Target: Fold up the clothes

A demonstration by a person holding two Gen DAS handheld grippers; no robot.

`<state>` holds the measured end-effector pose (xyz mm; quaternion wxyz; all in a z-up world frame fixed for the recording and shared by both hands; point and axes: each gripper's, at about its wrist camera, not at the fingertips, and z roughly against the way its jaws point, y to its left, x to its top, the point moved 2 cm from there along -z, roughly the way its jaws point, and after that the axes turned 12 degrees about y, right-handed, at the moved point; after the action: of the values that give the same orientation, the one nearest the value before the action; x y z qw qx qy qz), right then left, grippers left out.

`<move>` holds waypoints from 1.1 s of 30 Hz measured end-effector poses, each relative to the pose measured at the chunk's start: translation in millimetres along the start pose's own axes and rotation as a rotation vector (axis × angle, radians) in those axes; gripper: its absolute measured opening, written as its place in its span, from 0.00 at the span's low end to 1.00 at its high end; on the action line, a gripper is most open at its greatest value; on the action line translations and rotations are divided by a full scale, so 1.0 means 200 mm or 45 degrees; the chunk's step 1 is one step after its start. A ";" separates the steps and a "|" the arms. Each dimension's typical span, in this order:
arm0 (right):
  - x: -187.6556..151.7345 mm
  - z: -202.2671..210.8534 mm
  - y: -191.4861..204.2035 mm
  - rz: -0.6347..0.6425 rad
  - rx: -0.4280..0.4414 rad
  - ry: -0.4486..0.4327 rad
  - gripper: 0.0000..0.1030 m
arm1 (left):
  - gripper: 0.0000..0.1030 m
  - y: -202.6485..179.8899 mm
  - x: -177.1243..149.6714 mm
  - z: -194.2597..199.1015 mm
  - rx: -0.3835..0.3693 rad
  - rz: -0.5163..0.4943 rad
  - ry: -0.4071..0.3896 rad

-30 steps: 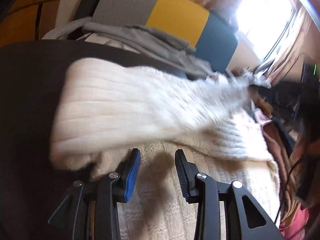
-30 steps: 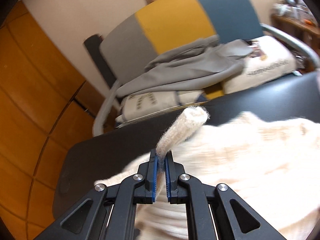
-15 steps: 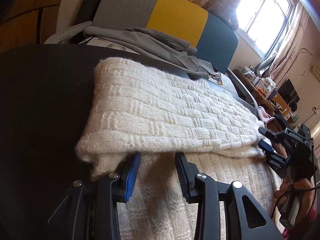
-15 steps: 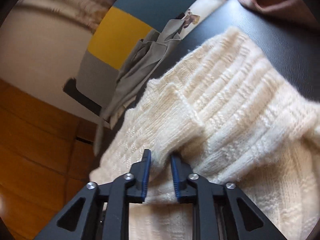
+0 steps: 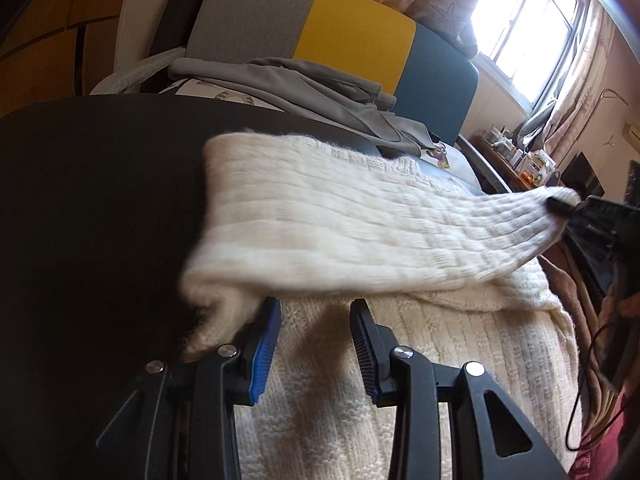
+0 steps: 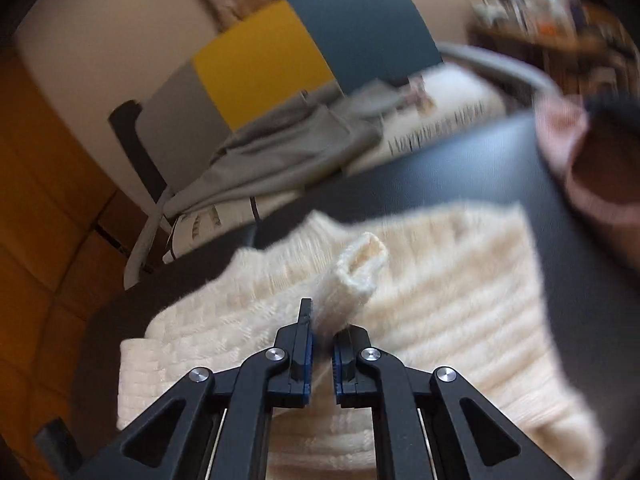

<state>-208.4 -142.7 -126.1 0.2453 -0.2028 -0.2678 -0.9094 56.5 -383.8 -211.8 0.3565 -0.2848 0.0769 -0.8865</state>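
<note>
A cream knit sweater (image 5: 440, 360) lies on the black table (image 5: 80, 220). One sleeve (image 5: 360, 232) is folded across it and stretches, lifted and blurred, toward the right. There my right gripper (image 5: 556, 204) pinches its end. In the right wrist view that gripper (image 6: 322, 332) has its jaws closing tight on the sleeve cuff (image 6: 360, 268), which sticks up past the pads above the sweater (image 6: 460, 300). My left gripper (image 5: 314, 340) hovers open over the sweater body by the sleeve's folded left edge, with knit below it and nothing pinched.
Behind the table a chair with a grey, yellow and blue back (image 5: 352, 36) holds a grey garment (image 5: 312, 84) and pillows. Pink clothing (image 6: 568, 160) lies at the table's right end. A hand (image 5: 628, 304) holds the right gripper. A bright window (image 5: 520, 20) is at far right.
The sleeve lay flat over the sweater with the right jaws apart around it; now they are shut on the cuff, raised and pulled rightward. The left gripper stayed put.
</note>
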 end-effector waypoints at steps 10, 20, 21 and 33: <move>-0.12 -0.02 -0.36 -0.294 0.010 0.064 0.08 | 0.35 0.04 -0.06 0.06 0.010 0.016 0.005; -0.20 -0.07 -0.39 -0.328 0.051 0.034 0.08 | 0.35 0.09 -0.11 0.11 0.050 0.002 0.018; -0.21 -0.08 -0.39 -0.326 0.054 0.045 0.08 | 0.35 0.10 -0.12 0.12 0.042 0.001 0.019; -0.31 0.21 -0.39 -0.200 0.169 0.016 0.54 | 0.47 0.23 -0.12 0.26 -0.463 0.282 0.041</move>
<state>-192.0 -40.8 -155.0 0.1877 -0.1587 -0.3408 -0.9074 127.1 -398.6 -195.7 0.3931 -0.3199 0.2723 -0.8179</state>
